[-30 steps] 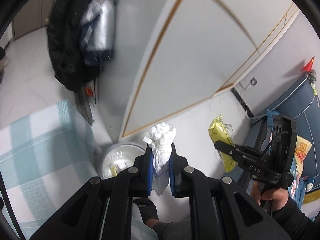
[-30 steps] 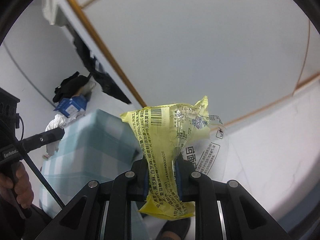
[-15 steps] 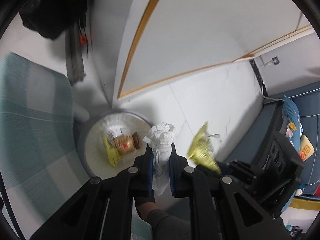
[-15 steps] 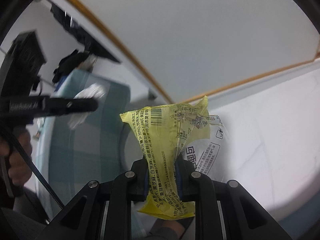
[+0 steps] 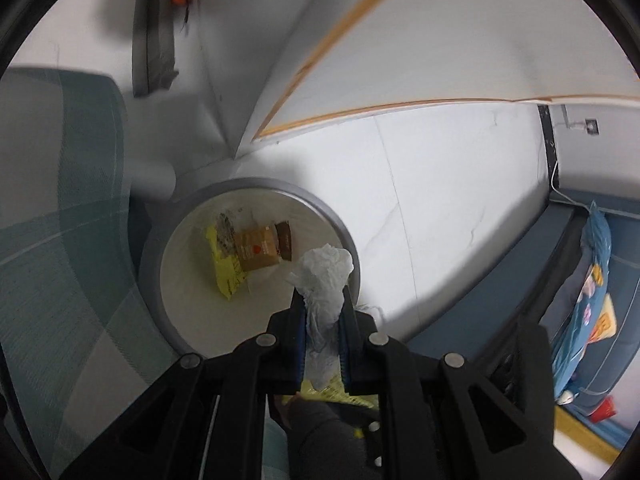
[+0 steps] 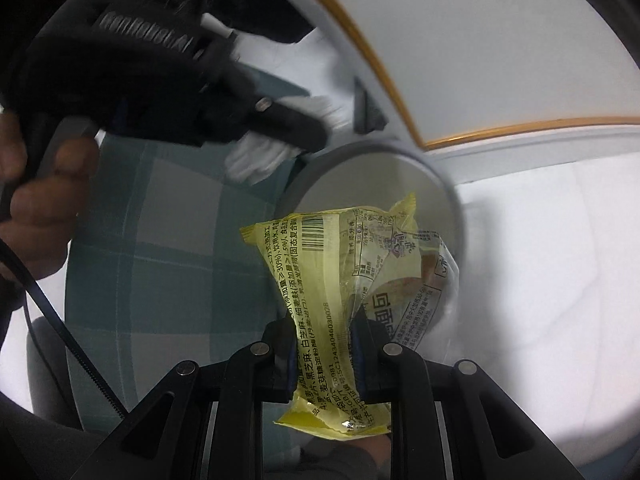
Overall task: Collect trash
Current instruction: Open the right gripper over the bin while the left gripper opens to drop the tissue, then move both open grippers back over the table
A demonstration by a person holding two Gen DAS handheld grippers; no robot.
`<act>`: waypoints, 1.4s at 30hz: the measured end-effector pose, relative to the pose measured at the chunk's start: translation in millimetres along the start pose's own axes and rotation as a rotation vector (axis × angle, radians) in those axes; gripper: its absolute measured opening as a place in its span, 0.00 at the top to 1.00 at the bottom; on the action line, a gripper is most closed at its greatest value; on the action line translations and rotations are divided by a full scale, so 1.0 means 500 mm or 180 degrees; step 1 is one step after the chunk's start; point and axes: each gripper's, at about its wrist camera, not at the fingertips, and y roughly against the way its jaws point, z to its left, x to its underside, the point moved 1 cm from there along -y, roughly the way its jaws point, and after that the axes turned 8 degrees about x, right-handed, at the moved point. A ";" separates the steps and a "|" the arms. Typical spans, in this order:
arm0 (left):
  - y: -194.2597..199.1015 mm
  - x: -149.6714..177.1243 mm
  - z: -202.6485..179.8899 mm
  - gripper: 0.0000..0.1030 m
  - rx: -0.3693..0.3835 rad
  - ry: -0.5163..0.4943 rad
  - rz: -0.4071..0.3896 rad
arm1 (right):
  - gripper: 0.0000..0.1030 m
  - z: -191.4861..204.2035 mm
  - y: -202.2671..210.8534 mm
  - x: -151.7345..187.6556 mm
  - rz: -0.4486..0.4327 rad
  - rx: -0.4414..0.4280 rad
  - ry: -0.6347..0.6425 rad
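Left wrist view: both claws have dropped and tipped downward over the last second, so the round trash bin (image 5: pixel 344 236) on the floor now fills the frame, ready for the drop. The left claw (image 5: pixel 323 316) is clamped on a crumpled tissue (image 5: pixel 325 280), its long axis running up out of the pads toward the bin's near rim. The right claw (image 6: pixel 325 334) pinches a yellow wrapper (image 6: pixel 332 280), barcode end uppermost, over the bin's edge.
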 end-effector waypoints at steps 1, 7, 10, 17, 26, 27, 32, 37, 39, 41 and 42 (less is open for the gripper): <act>-0.004 -0.005 0.007 0.91 0.0004 0.0037 0.0014 | 0.79 0.000 -0.007 -0.001 0.0013 -0.0075 -0.0019; -0.020 -0.014 0.022 0.91 -0.0016 0.0123 0.0145 | 0.78 0.004 -0.053 0.008 0.0137 -0.0402 -0.0141; -0.023 -0.021 0.028 0.90 -0.0021 0.0156 0.0138 | 0.76 -0.002 -0.073 0.002 0.0161 -0.0438 -0.0226; -0.027 -0.030 0.042 0.89 0.0044 0.0254 0.0184 | 0.55 -0.019 -0.104 -0.020 0.0138 -0.0449 -0.0404; -0.024 -0.030 0.049 0.64 -0.0019 0.0260 0.0106 | 0.29 -0.023 -0.112 -0.036 0.0235 -0.0361 -0.0426; -0.022 -0.028 0.049 0.62 -0.0018 0.0257 0.0102 | 0.29 -0.024 -0.114 -0.035 0.0236 -0.0371 -0.0423; -0.011 -0.016 0.038 0.42 0.0023 0.0187 0.0082 | 0.27 -0.045 -0.094 -0.016 0.0211 -0.0396 -0.0536; 0.007 -0.003 0.022 0.39 -0.0004 0.0057 0.0047 | 0.26 -0.081 -0.042 0.013 0.0111 -0.0366 -0.0713; 0.018 0.004 0.016 0.39 0.0032 0.0011 0.0017 | 0.26 -0.089 -0.011 0.025 0.0044 -0.0328 -0.0748; 0.042 0.019 0.005 0.39 0.0060 -0.0079 -0.0103 | 0.26 -0.096 0.028 0.034 -0.0061 -0.0273 -0.0786; 0.054 0.025 -0.001 0.39 0.0070 -0.0136 -0.0169 | 0.26 -0.092 0.048 0.038 -0.0102 -0.0250 -0.0801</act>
